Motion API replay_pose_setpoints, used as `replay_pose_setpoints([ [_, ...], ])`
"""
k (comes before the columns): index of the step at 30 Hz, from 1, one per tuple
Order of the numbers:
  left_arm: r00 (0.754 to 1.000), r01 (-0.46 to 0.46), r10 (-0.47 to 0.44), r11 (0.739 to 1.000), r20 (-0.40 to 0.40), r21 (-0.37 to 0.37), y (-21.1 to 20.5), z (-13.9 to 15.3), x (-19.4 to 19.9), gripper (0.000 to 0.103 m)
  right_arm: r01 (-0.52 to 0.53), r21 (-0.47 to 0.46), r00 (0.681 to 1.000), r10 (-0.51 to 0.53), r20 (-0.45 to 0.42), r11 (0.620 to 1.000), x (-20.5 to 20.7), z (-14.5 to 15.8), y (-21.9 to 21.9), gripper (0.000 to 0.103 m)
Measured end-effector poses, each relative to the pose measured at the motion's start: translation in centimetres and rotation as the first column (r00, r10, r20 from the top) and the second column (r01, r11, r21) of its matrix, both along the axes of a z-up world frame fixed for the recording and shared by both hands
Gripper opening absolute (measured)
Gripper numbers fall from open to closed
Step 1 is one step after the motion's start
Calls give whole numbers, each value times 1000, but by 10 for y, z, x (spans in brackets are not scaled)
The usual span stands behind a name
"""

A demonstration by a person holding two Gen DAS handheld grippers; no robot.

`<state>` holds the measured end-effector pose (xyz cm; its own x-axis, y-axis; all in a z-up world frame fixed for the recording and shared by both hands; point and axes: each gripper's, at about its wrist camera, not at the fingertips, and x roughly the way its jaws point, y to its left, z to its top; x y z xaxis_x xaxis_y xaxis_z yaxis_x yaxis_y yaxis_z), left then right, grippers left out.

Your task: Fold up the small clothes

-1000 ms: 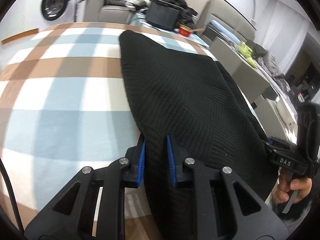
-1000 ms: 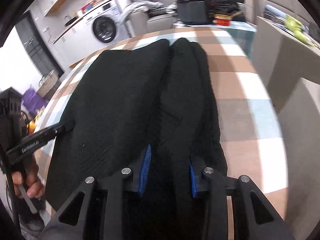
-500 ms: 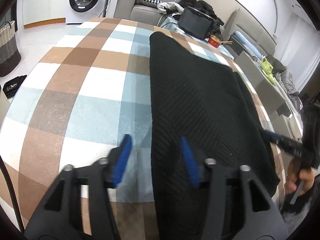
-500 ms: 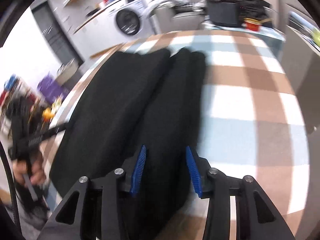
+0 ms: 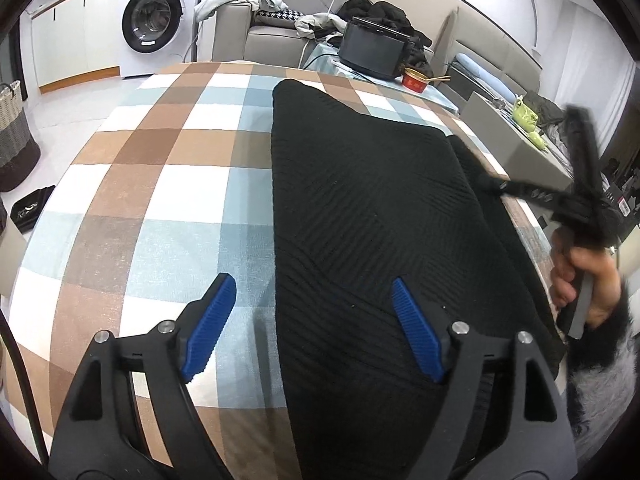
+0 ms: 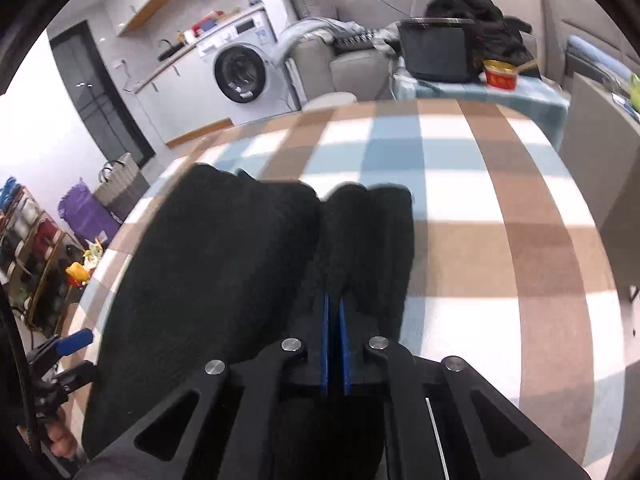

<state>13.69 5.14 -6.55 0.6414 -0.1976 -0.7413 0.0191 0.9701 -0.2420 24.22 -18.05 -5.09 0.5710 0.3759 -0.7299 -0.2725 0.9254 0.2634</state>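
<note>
Black knit garment [image 5: 372, 216] lies flat along the right half of the checked tablecloth [image 5: 160, 184], near end cut off under both gripper bodies; its type is hard to tell, folded strip along the right edge. Left gripper [image 5: 316, 328] spread wide, blue pads [image 5: 210, 322] empty, one over cloth, one over knit. Right gripper [image 6: 334, 344] clamped on a raised fold of the garment, pads nearly touching; seen from the left wrist it is motion-blurred at the table's right edge. Behind the far edge: black box [image 5: 374, 54], red bowl [image 5: 416, 80], sofa [image 5: 272, 38] with heaped clothes, washing machine [image 5: 154, 26]. Laundry basket [image 5: 14, 136] at left, partly cropped.
</note>
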Motion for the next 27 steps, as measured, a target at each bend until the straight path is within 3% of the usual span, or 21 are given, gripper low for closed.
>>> replay_pose_setpoints([
  [4,1000,-16,16,1000,-5,-11,5,-1,0,78,62,-20,996,-60,60,998,-2,13,-4,4],
  [8,1000,-13,13,1000,-3,-11,5,-1,-3,78,111,-13,990,-112,-81,994,8,-10,-18,7],
  [12,1000,-3,3,1000,-10,-18,3,-3,-5,78,60,37,993,-56,-106,998,-40,-4,-31,18],
  [16,1000,15,-15,1000,1,-10,-4,1,-6,78,46,106,988,-30,-151,993,-98,-12,-37,18],
  [18,1000,26,-26,1000,6,-4,-9,3,-7,78,36,96,982,-17,-189,995,-112,-20,-30,18],
  [20,999,37,-37,999,13,1,-13,5,-8,78,20,143,982,7,-188,990,-119,-24,-26,18],
  [22,999,44,-45,999,16,5,-17,7,-11,78,17,129,990,2,-142,991,-127,-19,-24,7],
  [24,999,48,-48,999,20,7,-19,9,-13,78,10,98,997,-3,-75,995,-137,-6,-22,4],
  [26,998,50,-50,999,23,8,-19,10,-14,78,17,77,996,-10,-85,997,-142,-6,-23,4],
  [27,998,51,-52,999,25,7,-20,10,-15,78,38,14,994,-37,-107,999,-142,-12,-22,5],
])
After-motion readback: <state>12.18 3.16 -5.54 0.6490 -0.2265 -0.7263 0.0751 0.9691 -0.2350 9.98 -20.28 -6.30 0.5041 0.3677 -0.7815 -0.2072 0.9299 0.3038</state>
